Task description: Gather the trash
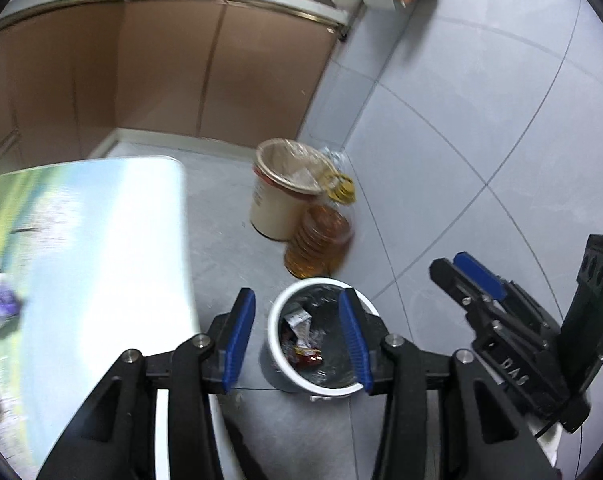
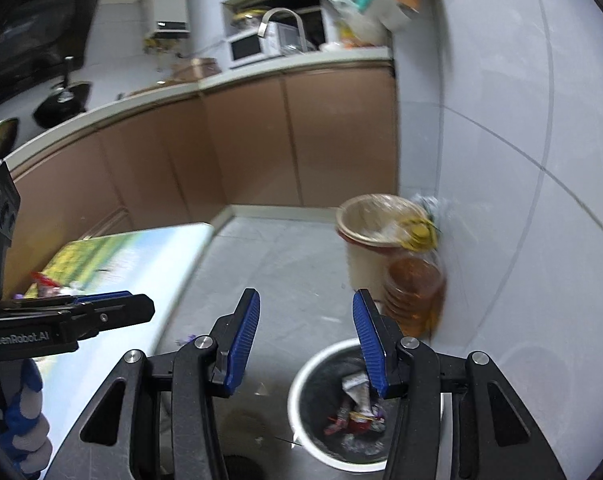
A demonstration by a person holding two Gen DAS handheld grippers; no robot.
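Left wrist view looks down on a small white round bin (image 1: 321, 344) on the grey tiled floor, holding crumpled wrappers (image 1: 303, 340). The left gripper (image 1: 297, 344) hangs above it, jaws spread and empty. The right gripper (image 2: 305, 344), also spread and empty, hovers beside the bin. More trash, a red wrapper (image 2: 45, 282), lies on the glossy printed table (image 2: 133, 256). Next, I judge, a gripper should approach that wrapper low and pinch it firmly. Readable writing: "GenRobot.AI" on the left gripper body.
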